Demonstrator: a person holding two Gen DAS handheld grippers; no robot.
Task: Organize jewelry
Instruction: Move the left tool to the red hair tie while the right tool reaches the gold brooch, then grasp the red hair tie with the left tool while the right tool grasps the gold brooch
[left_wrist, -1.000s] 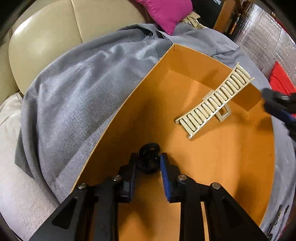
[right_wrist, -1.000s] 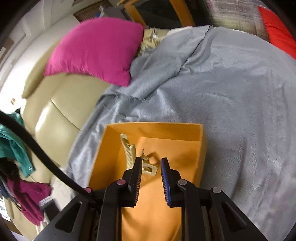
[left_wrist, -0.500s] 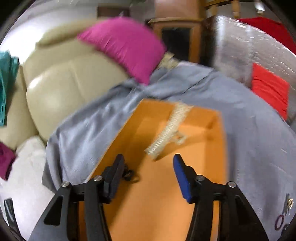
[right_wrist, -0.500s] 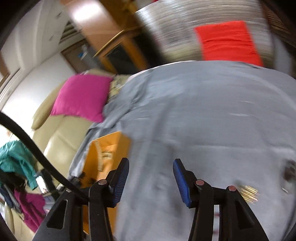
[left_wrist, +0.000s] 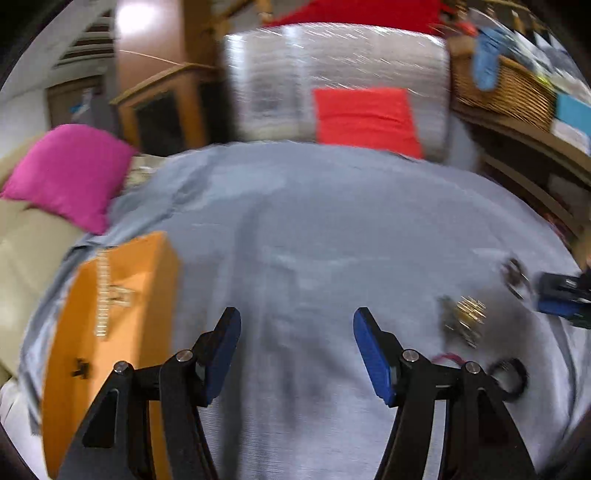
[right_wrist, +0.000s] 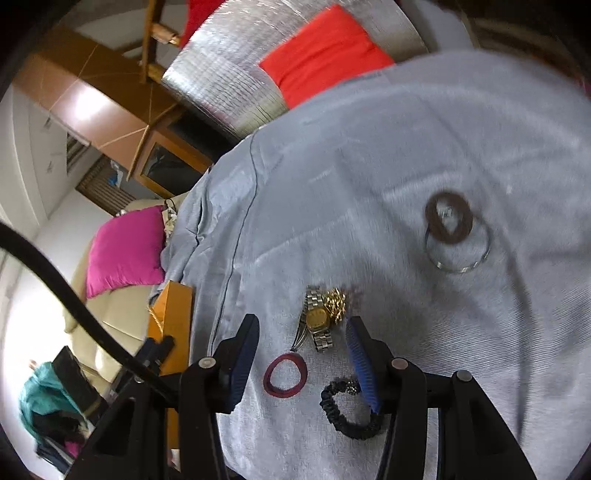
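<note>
Two grippers, left gripper (left_wrist: 297, 350) opening and empty, right gripper (right_wrist: 301, 358) half open and empty over watch (right_wrist: 317, 321); no writing readable; orange box (left_wrist: 110, 332) holding cream clip (left_wrist: 107, 291).

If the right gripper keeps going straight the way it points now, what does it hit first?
Probably the gold watch, lying between the open fingers of the right gripper on the grey cloth. The red hair tie lies nearer, so depth is uncertain.
</note>
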